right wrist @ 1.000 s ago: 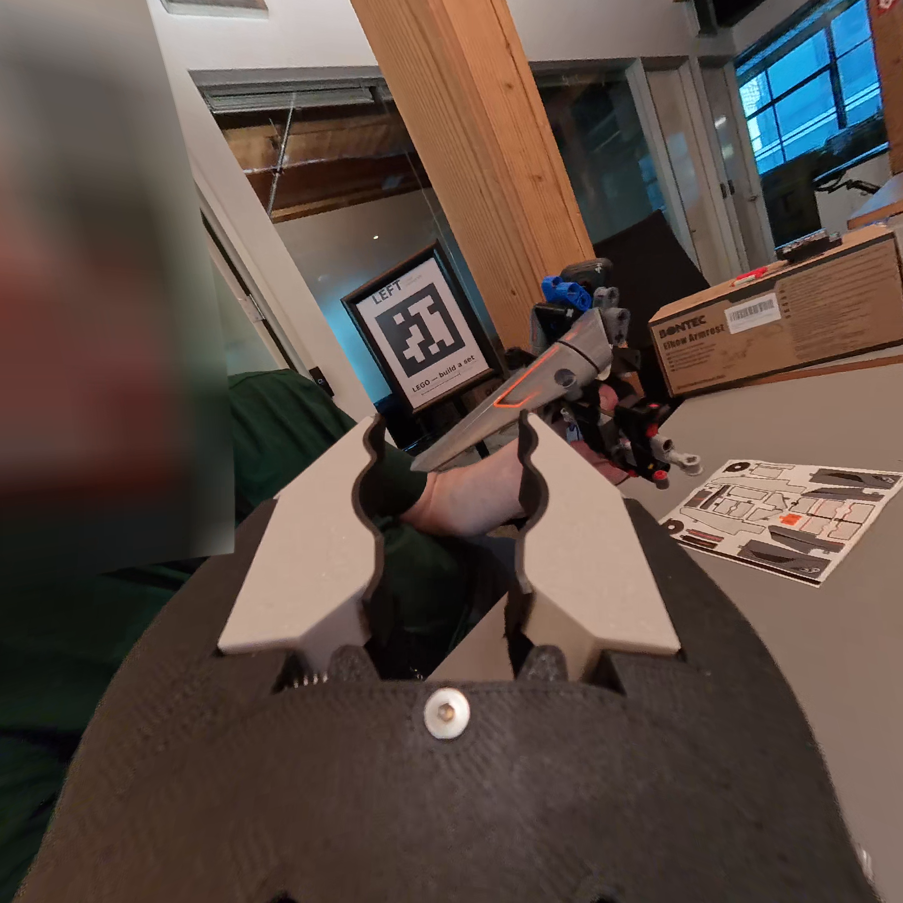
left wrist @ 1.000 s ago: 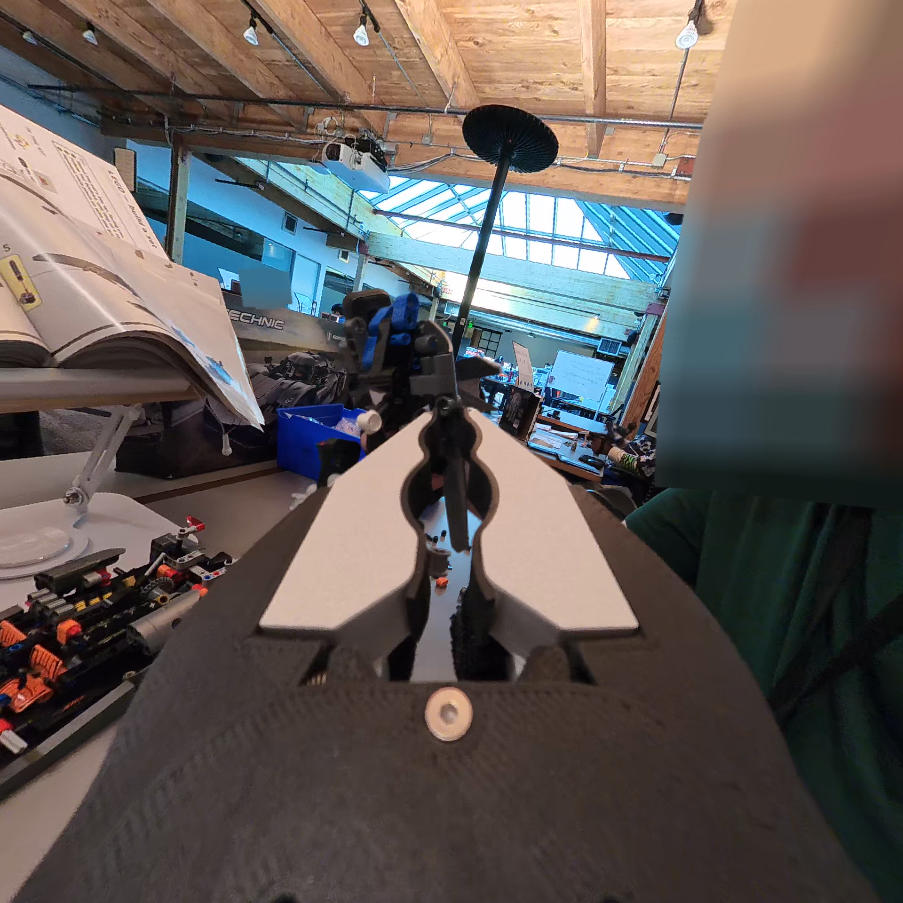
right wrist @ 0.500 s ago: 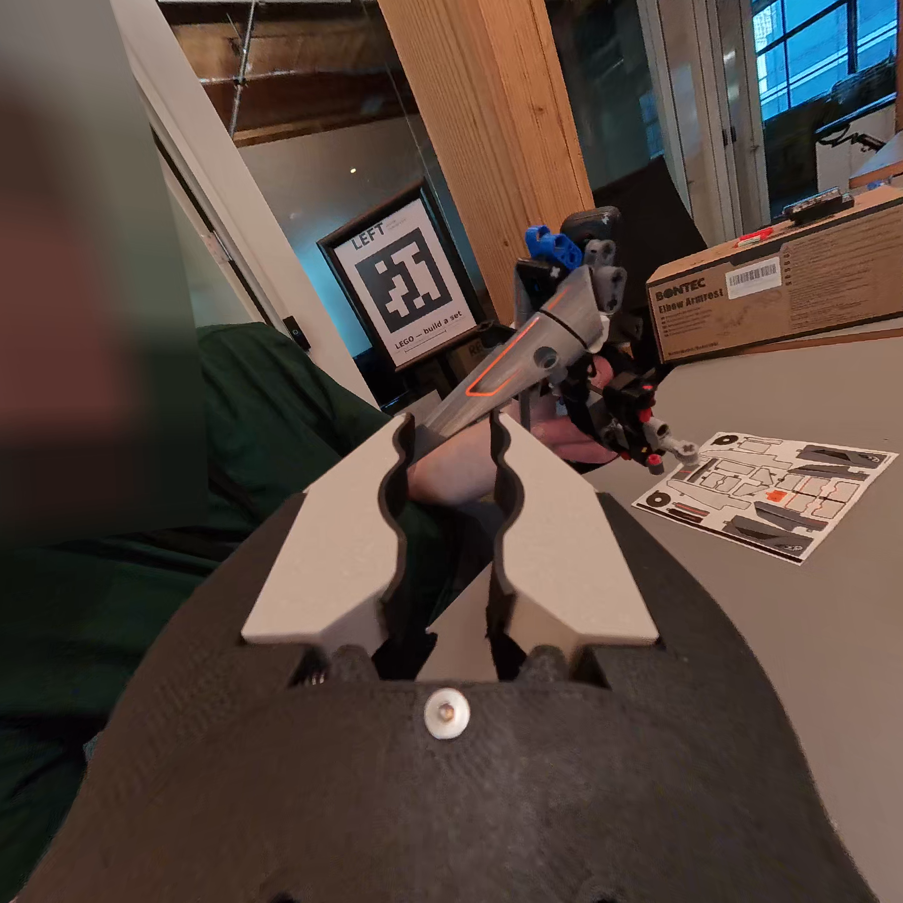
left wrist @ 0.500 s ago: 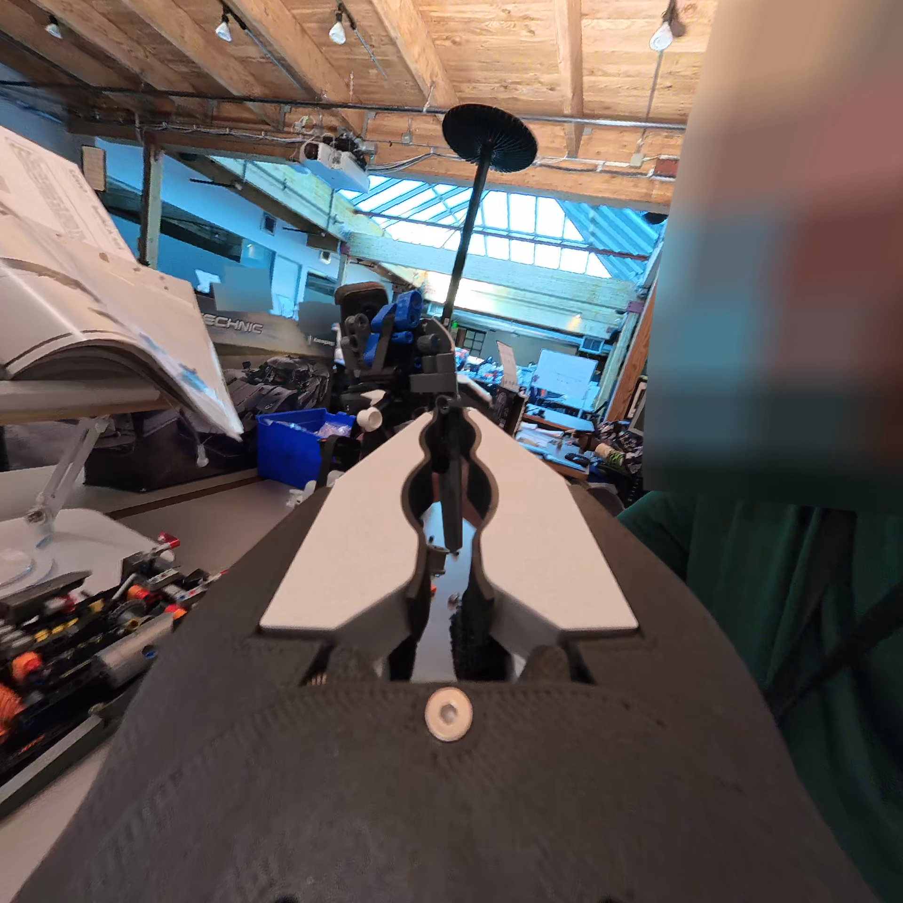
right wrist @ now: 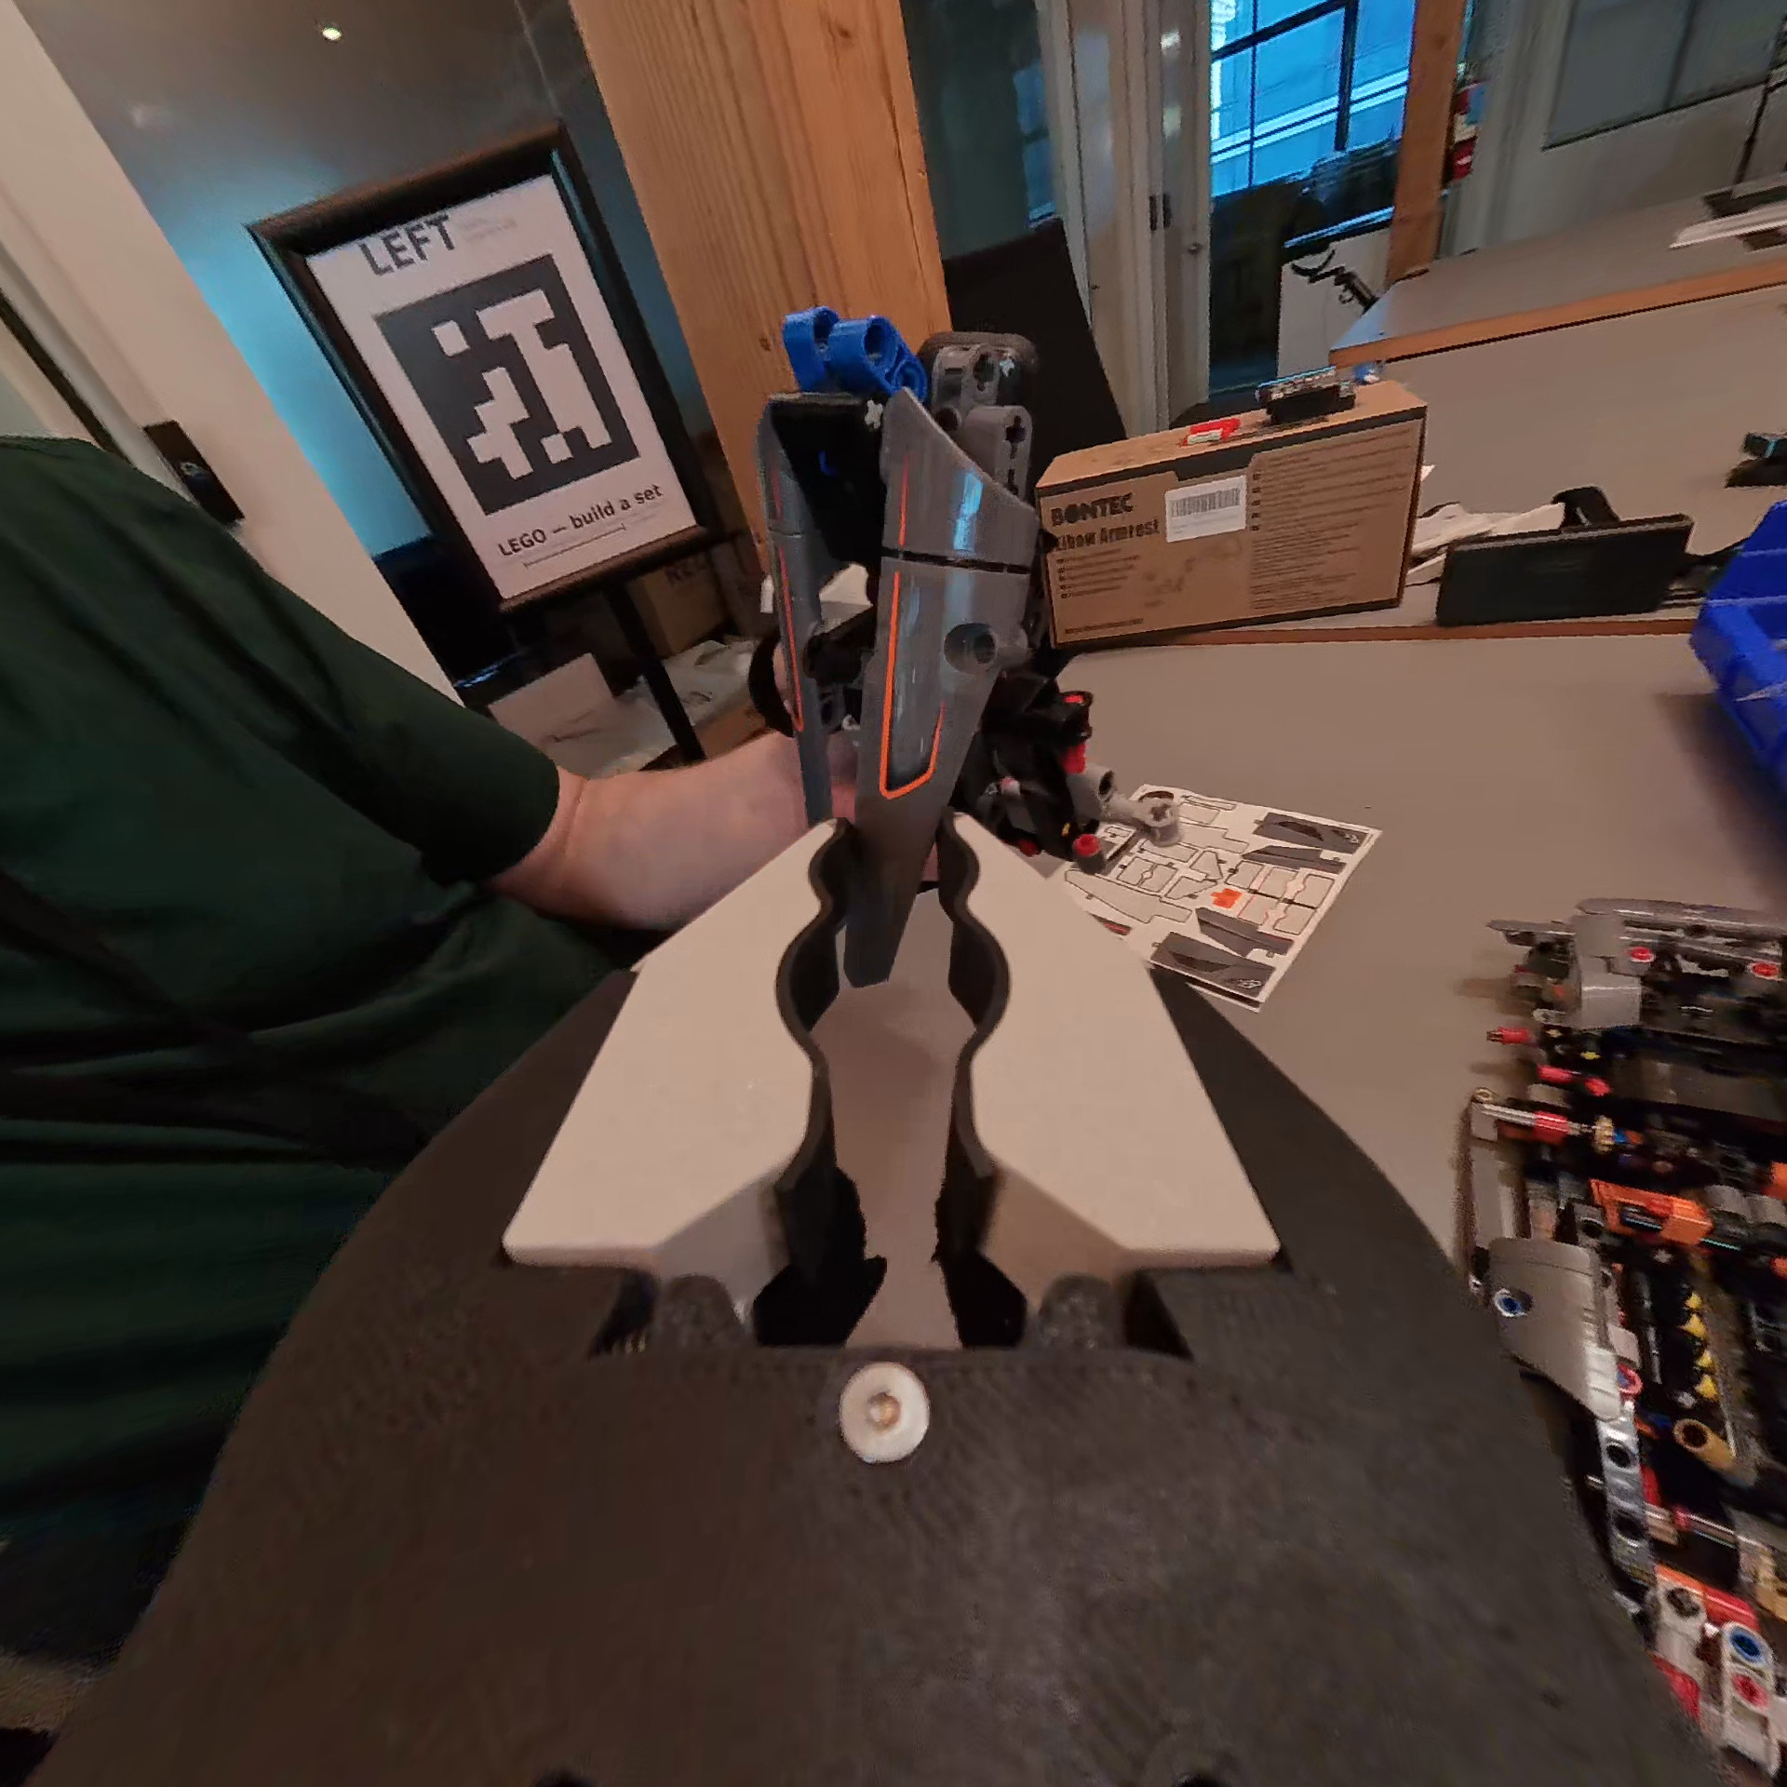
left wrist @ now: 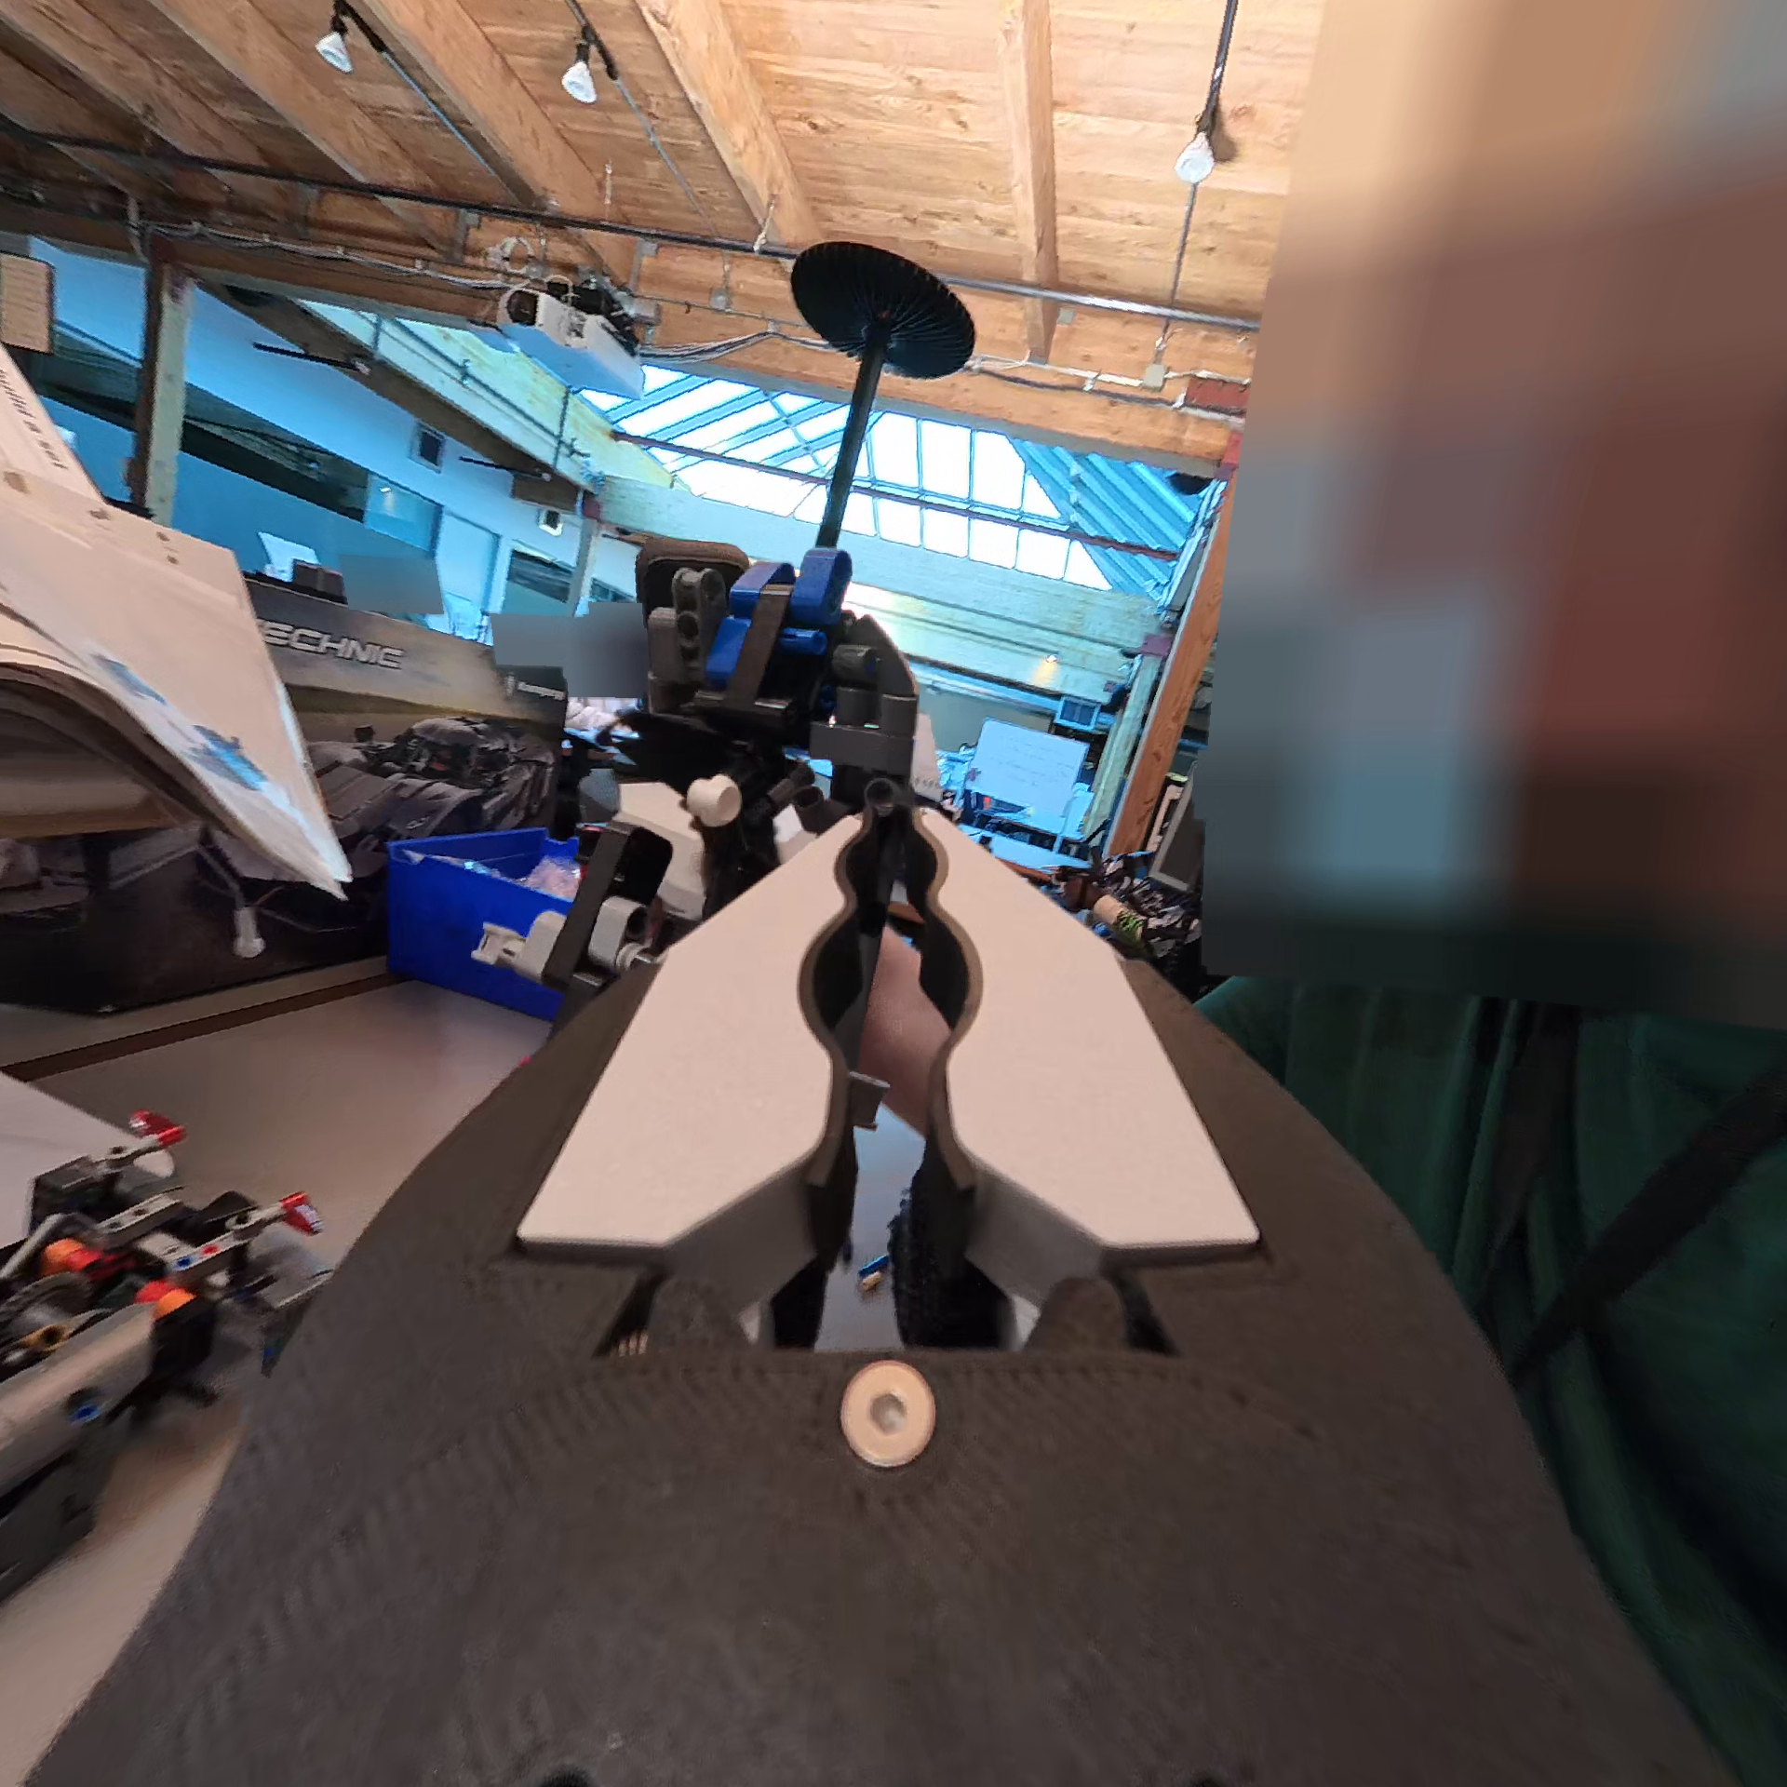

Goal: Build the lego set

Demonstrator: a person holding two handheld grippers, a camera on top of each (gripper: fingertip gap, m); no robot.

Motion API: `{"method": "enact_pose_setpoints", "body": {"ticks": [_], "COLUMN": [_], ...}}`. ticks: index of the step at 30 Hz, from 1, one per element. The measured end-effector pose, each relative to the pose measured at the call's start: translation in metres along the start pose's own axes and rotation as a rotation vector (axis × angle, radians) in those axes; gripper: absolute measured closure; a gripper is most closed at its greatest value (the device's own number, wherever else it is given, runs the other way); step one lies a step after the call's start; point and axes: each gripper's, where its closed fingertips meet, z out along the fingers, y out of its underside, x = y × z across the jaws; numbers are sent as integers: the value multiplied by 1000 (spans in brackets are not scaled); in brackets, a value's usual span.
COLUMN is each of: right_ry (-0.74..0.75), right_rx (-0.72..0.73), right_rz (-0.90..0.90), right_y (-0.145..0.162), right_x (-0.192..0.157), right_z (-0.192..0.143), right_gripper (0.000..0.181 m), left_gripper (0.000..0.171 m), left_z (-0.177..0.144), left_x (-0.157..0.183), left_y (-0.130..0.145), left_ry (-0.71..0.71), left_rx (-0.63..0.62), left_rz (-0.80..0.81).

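A lego sub-assembly with blue, black and grey parts (left wrist: 774,667) is held up in the air. My left gripper (left wrist: 885,841) is shut on a thin dark beam at its lower end. In the right wrist view the same sub-assembly (right wrist: 919,600) stands upright and shows grey panels with orange stripes. My right gripper (right wrist: 894,841) has its jaws closed in on the pointed lower tip of one grey panel. A bare forearm (right wrist: 667,832) reaches behind the sub-assembly.
A large part-built chassis lies on the grey table (right wrist: 1450,735), low left in the left wrist view (left wrist: 116,1286) and at the right in the right wrist view (right wrist: 1644,1209). Sticker sheet (right wrist: 1228,899), cardboard box (right wrist: 1238,522), blue bin (left wrist: 474,899), open instruction booklet (left wrist: 126,677). The tips of one gripper are about 6 cm away from the tips of the other.
The sub-assembly has swung from slanted to upright in the right wrist view. My right gripper's jaws have narrowed onto the grey panel's tip. My left gripper keeps its hold.
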Motion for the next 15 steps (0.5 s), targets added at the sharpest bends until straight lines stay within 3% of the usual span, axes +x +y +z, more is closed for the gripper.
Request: {"method": "enact_pose_setpoints", "body": {"ticks": [15], "right_ry": [163], "right_rx": [39], "right_rz": [-141], "right_y": [-13], "right_x": [13], "right_z": [3], "right_gripper": [166], "left_gripper": [170], "left_z": [1], "left_x": [0], "left_y": [-4], "left_ry": [31], "left_rx": [70], "left_rz": [-60]}}
